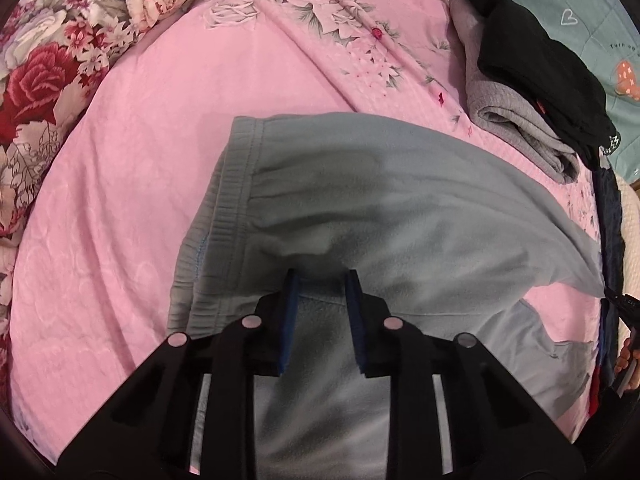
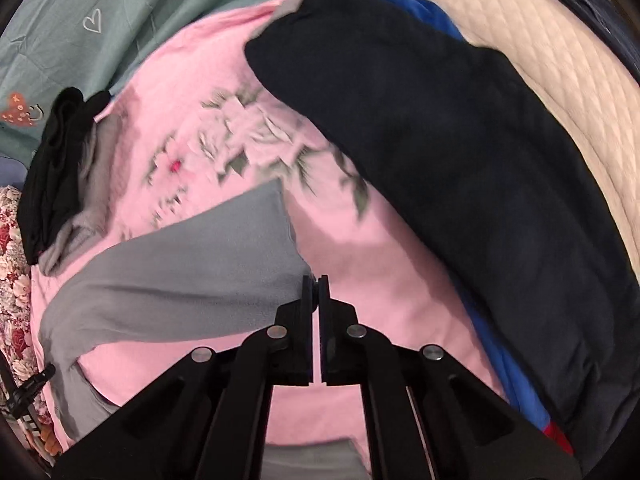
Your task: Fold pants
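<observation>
Left gripper point(image 1: 320, 276): low centre of the left wrist view, pointing steeply down. Jaws narrowed, blue pads point(image 1: 290, 312) either side of a raised pucker of grey fabric near the waistband; the tips sink into the fleece, so whether the pads already press on it cannot be told.

Right gripper point(image 2: 316, 284): low centre of the right wrist view. Jaws drawn together, tips pinching the corner of a pant leg where the cloth runs to a point.

Pants point(image 1: 360, 208): grey-blue fleece, spread on the pink bedspread point(image 1: 140, 160), filling the centre and lower part of the left view. Elastic waistband point(image 1: 224, 208) at centre left; the leg point(image 2: 180, 272) runs across the left centre of the right view. Judged light, soft and limp, with no stiffness to hold a crease; likely to sag and drag between two holds. Fleece nap should give fair friction. Best holds, by judgement: the thick gathered waistband and the leg's hem corners.

Also present: a folded stack, black over grey point(image 1: 532, 80), upper right of the left view; a dark garment point(image 2: 460, 160) across the right of the right view.

Hard to make out: the right view is motion-blurred; the second leg and the hems are largely cut off; the fabric under both gripper bodies is hidden.
</observation>
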Tool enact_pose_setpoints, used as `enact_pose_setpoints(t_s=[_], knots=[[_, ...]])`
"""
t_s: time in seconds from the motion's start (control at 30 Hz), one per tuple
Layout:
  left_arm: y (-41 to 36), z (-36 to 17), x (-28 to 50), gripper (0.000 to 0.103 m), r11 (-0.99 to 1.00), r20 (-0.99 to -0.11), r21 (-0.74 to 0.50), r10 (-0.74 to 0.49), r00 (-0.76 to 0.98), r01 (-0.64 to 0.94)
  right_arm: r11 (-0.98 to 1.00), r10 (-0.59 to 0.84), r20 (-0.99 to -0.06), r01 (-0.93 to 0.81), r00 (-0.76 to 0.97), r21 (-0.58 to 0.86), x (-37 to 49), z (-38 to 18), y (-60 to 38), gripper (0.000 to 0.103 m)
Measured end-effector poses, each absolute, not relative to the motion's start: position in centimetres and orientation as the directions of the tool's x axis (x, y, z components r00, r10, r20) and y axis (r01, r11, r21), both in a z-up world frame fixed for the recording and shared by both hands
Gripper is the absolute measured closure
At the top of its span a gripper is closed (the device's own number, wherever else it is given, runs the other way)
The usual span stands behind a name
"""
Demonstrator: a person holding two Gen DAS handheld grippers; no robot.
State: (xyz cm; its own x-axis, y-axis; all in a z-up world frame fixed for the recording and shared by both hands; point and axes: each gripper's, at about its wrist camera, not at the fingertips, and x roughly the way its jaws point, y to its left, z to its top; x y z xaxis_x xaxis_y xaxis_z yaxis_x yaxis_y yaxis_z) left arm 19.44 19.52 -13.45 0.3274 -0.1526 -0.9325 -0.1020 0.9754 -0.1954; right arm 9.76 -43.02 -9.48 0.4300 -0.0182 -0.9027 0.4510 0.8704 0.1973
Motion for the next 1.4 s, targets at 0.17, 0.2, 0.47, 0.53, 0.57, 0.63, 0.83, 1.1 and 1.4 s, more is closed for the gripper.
enact_pose_setpoints(t_s=[0.17,0.2,0.47,0.53,0.57,0.63,0.83,1.1,1.4], knots=[[19.1,-13.2,20.1,0.078,0.985,-0.944,-0.158,-0.129,0.304,-0.071,0.884,-0.063,-0.918,0.449,0.39,0.13,9.7,-12.4,-42.4,0.099],[19.2,-12.7,20.1,0.071,0.985,-0.945,-0.161,-0.137,0.296,-0.057,0.894,-0.087,-0.921,0.438,0.38,0.096,9.9,-12.2,-41.9,0.092],[21.9,-5.9,23.1,0.023,0.994,-0.91,-0.059,-0.09,0.405,0.09,0.907,-0.022,-0.843,0.365,0.538,0.209,5.0,-5.8,-38.4,0.057],[21.9,-6.5,25.7,0.023,0.986,-0.918,-0.057,-0.114,0.379,0.157,0.909,0.028,-0.825,0.329,0.565,0.256,3.5,-5.4,-36.9,0.057],[22.1,-7.1,26.4,0.023,0.98,-0.92,-0.067,-0.133,0.368,0.187,0.906,0.062,-0.819,0.311,0.57,0.286,2.6,-5.6,-36.1,0.057],[21.8,-8.8,28.2,0.023,0.961,-0.93,-0.104,-0.185,0.317,0.257,0.904,0.102,-0.823,0.294,0.559,0.312,1.8,-6.1,-34.8,0.057],[21.3,-13.4,30.5,0.026,0.936,-0.947,-0.141,-0.222,0.232,0.322,0.899,0.086,-0.845,0.324,0.527,0.293,0.3,-6.7,-32.7,0.057],[23.6,-13.5,29.4,0.094,0.942,-0.894,-0.208,-0.292,0.339,0.263,0.898,0.078,-0.833,0.324,0.548,0.298,-0.7,-5.6,-31.1,0.057],[24.7,-13.2,28.6,0.095,0.933,-0.845,-0.264,-0.346,0.407,0.246,0.94,0.115,-0.844,0.218,0.524,0.264,3.4,-6.1,-26.8,0.057]])
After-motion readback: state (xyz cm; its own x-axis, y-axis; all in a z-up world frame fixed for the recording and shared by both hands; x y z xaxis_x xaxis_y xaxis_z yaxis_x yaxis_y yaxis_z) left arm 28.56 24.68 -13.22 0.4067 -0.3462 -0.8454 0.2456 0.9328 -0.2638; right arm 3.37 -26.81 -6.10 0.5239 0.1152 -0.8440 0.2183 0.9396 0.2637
